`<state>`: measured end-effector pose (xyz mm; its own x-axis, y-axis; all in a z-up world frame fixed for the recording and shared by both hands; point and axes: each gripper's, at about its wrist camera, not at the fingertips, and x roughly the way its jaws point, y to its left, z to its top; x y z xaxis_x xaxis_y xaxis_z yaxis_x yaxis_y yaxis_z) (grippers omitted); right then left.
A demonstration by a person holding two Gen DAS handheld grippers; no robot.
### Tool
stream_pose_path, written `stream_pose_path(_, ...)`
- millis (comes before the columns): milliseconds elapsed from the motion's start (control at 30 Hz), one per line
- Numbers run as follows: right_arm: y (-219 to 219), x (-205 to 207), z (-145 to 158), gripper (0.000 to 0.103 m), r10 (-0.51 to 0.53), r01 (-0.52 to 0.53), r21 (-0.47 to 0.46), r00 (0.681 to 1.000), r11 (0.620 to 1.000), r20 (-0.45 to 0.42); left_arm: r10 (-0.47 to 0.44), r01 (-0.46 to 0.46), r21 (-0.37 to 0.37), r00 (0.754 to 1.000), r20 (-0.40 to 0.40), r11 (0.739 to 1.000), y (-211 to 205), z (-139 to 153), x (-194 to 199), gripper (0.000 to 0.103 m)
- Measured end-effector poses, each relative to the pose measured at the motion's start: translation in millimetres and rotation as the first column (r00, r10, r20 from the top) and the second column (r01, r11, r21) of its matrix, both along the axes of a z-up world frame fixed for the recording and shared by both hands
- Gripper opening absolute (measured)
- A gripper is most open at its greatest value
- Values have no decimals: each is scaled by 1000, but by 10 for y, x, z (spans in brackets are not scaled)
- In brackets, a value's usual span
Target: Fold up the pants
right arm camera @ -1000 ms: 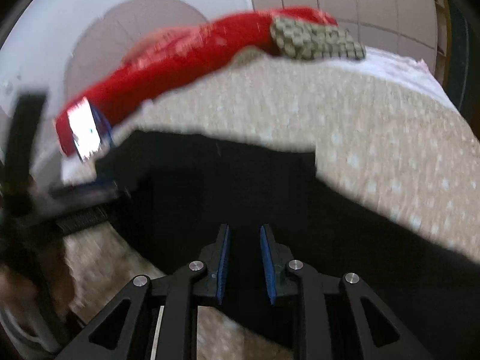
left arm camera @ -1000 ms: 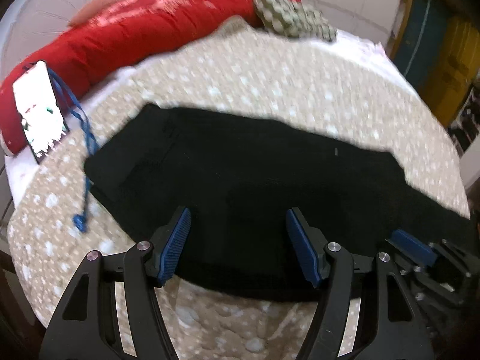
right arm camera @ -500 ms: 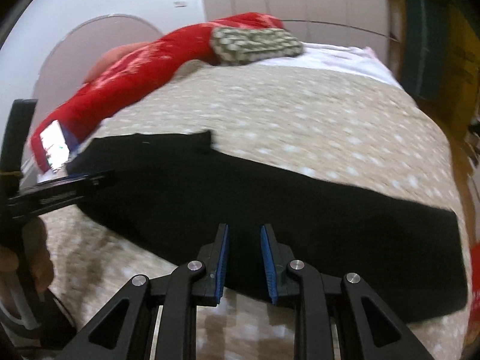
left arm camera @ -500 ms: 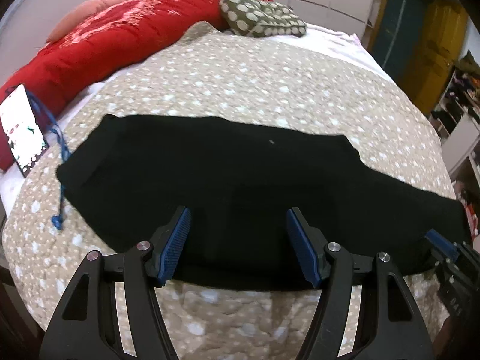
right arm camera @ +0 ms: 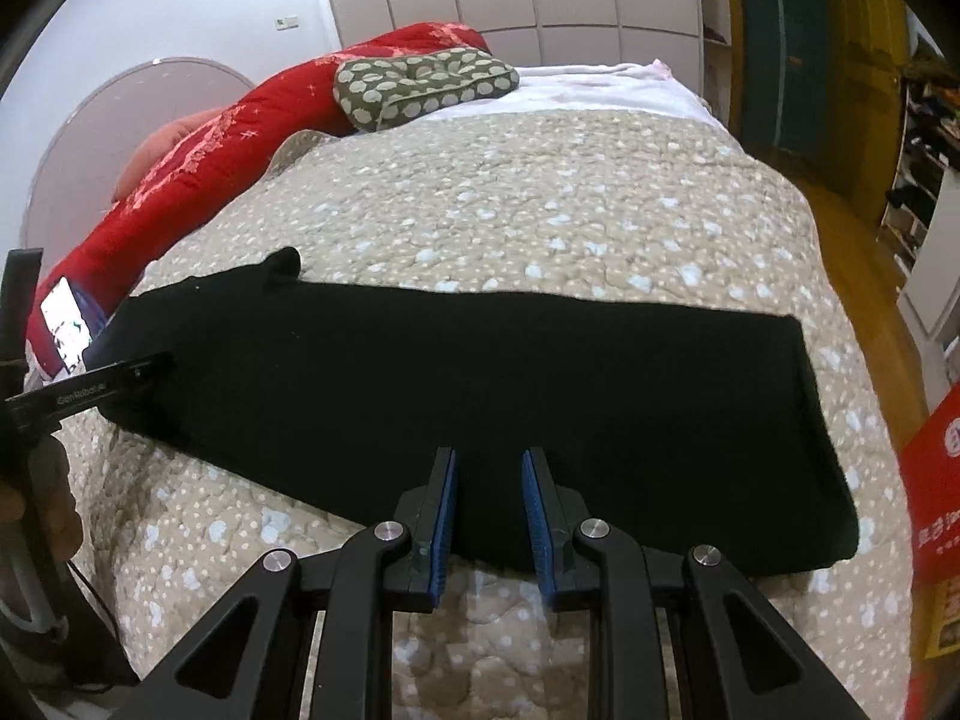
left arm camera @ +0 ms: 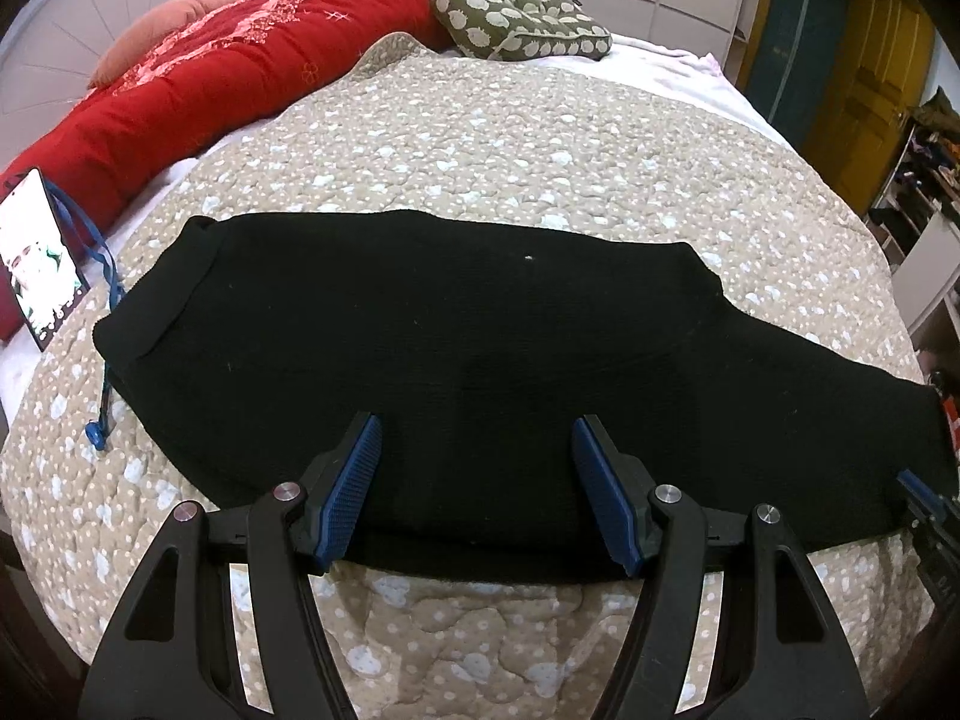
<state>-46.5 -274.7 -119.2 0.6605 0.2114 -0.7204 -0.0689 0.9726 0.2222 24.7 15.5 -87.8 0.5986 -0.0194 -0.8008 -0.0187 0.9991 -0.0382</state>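
Black pants [left arm camera: 480, 330] lie flat across the spotted beige quilt [left arm camera: 540, 138], waist to the left, legs stretching right. My left gripper [left arm camera: 477, 423] hovers over the near edge of the waist half, jaws wide open with nothing between them. Over the near edge of the leg half [right arm camera: 480, 372], not far from the hem, my right gripper [right arm camera: 490, 453] has a narrow gap between its blue pads [right arm camera: 445, 510] and only the cloth below showing through. One tip of the right gripper [left arm camera: 924, 498] peeks in at the left wrist view's right edge. The left gripper [right arm camera: 90, 387] shows at the far left of the right wrist view.
A red duvet [left arm camera: 240, 84] and a green spotted cushion [left arm camera: 516, 24] lie along the head of the bed. A lit phone [left arm camera: 39, 264] with a blue cord [left arm camera: 102, 372] rests left of the waist. A red box [right arm camera: 936, 510] stands off the bed's right side.
My right gripper has travelled right along the pants, from the waist part to the leg part near the hem. The left gripper shifted slightly and stays open. The pants lie unmoved.
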Motion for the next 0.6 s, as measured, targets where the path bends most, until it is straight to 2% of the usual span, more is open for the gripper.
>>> stream_pose_path(100,34,-14,45,21,-2,2,-10,1000,1000,4,3,-3,-5,1000,0,1000,1,20,-16,66)
stream_pose_path(267,-30,-128,113,24,5,-6,33,1000,999,29,8,-8,-30,1000,5,1000,-41,44,-53,66)
stream_pose_path(367,-160,-173,-11,25,-34,34,14,999,999,9,-9,9,-19,1000,4,1000,-141,5,-151,66)
stream_pose_path(467,-322,-309,32,25,-67,65,40,997,997,29,-35,35,40,999,8,999,-280,7,-227,66)
stream_pose_path(533,-444,-397,46,25,-107,107,-4,994,994,34,-48,47,23,999,12,999,-326,46,-243,66)
stream_pose_path(600,-555,-455,34,25,-130,130,-3,991,991,21,-55,55,7,998,18,998,-378,86,-257,66)
